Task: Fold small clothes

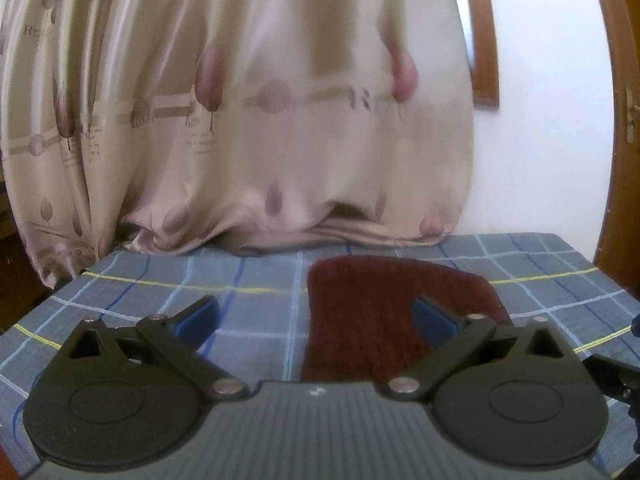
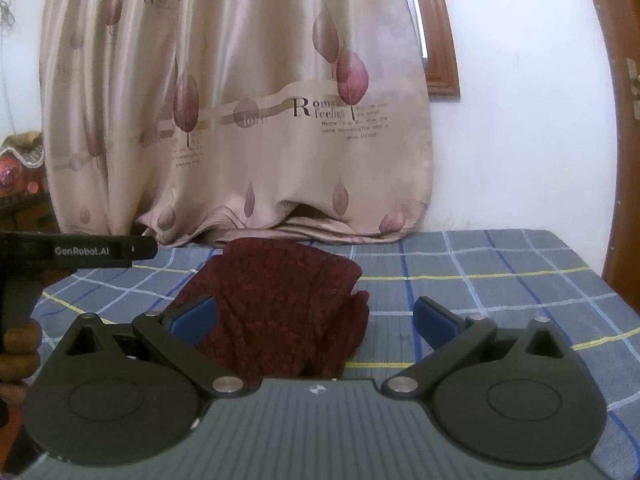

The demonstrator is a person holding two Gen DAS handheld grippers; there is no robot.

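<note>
A dark red knitted garment [image 1: 384, 312] lies folded flat on the blue plaid tabletop [image 1: 248, 280]. My left gripper [image 1: 316, 320] is open and empty, just above the garment's near left part; its right finger is over the cloth. In the right wrist view the garment [image 2: 280, 312] lies ahead and a little left. My right gripper [image 2: 314, 318] is open and empty, its left fingertip [image 2: 192, 318] over the garment's left edge. The left gripper's body [image 2: 80, 250] shows at the far left, held by a hand.
A beige curtain [image 2: 240, 120] with leaf prints hangs behind the table and bunches on its far edge. A white wall [image 2: 520, 120] and a brown wooden door frame [image 2: 624, 160] stand at the right. The table's right edge [image 2: 592, 272] is near.
</note>
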